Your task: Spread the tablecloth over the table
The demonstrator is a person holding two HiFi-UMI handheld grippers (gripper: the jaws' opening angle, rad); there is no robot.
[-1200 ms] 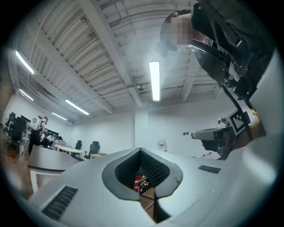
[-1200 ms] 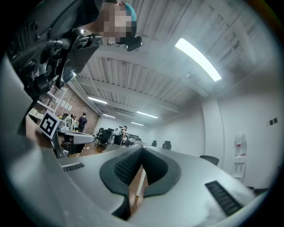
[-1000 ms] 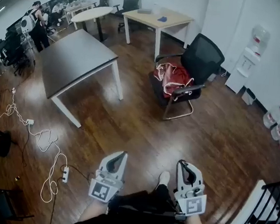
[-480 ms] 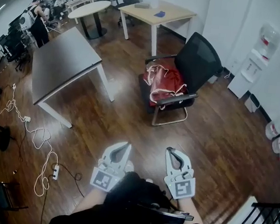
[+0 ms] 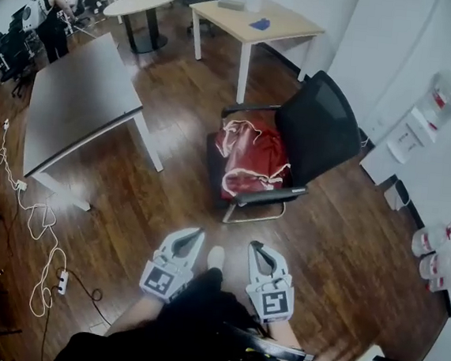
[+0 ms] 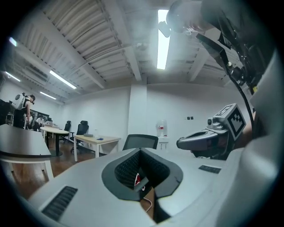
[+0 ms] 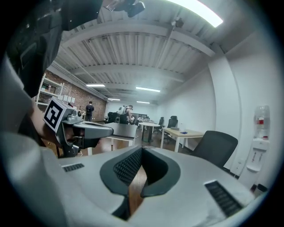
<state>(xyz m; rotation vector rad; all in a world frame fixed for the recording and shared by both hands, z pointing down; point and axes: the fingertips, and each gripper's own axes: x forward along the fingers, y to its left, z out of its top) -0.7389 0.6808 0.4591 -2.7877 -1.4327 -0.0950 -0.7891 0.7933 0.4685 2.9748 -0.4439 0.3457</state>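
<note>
A crumpled red tablecloth (image 5: 252, 156) with white trim lies on the seat of a black office chair (image 5: 318, 129). The bare grey table (image 5: 75, 98) stands to the left of the chair. My left gripper (image 5: 194, 234) and right gripper (image 5: 257, 246) are side by side low in the head view, short of the chair, both shut and empty. In the left gripper view my left gripper (image 6: 141, 153) has its jaws together, a sliver of the red cloth (image 6: 137, 179) shows beneath them, and the chair's back (image 6: 140, 141) rises beyond. In the right gripper view my right gripper (image 7: 142, 150) is shut too.
A light wooden table (image 5: 252, 24) and a round white table (image 5: 151, 2) stand at the back. White cables and a power strip (image 5: 43, 222) trail over the wooden floor at left. A water dispenser (image 5: 421, 123) and bottles (image 5: 437, 252) line the right wall. A person (image 5: 52, 8) stands far left.
The chair with the red cloth has come closer and toward the middle of the head view. Both grippers have moved forward with me and stay shut.
</note>
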